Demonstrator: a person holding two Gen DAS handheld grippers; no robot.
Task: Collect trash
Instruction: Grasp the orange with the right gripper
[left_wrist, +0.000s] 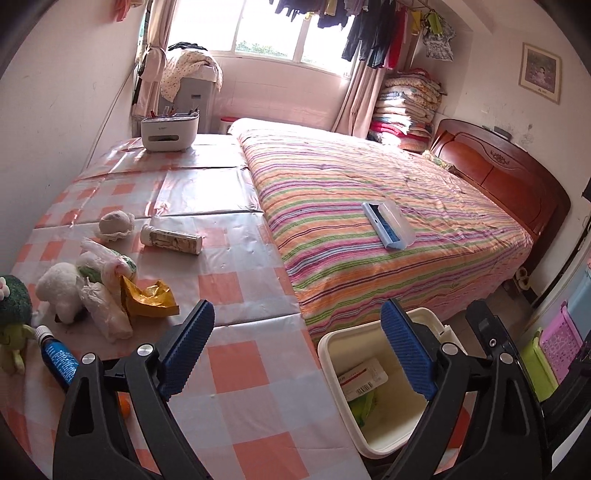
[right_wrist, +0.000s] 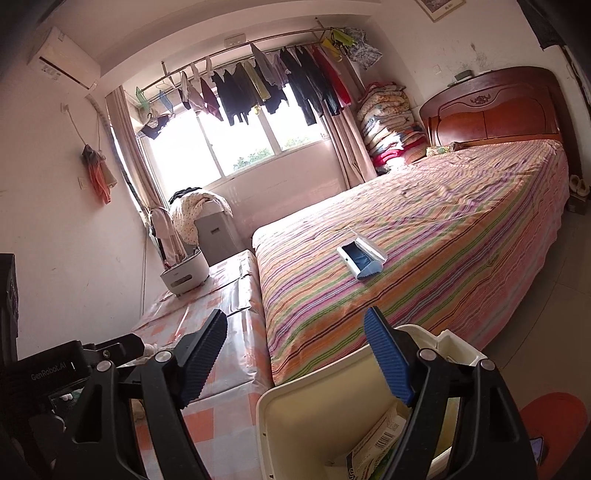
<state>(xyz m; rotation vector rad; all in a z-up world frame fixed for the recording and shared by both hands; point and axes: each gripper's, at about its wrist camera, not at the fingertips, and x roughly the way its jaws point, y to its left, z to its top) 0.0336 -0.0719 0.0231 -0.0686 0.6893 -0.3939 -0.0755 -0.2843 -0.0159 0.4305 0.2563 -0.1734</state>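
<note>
My left gripper is open and empty, over the near edge of the checked table. Left of it lie a yellow wrapper, crumpled plastic bags, a white tube-shaped bottle, a tissue ball and a blue tube. A white bin stands beside the table, under the right finger, holding a barcoded carton and something green. My right gripper is open with nothing pressed between its pads, just above the bin, where the carton shows.
A white plush sheep and a green plush toy sit at the table's left. A white organiser box stands at its far end. The striped bed carries a blue and white case. Coloured baskets stand on the right.
</note>
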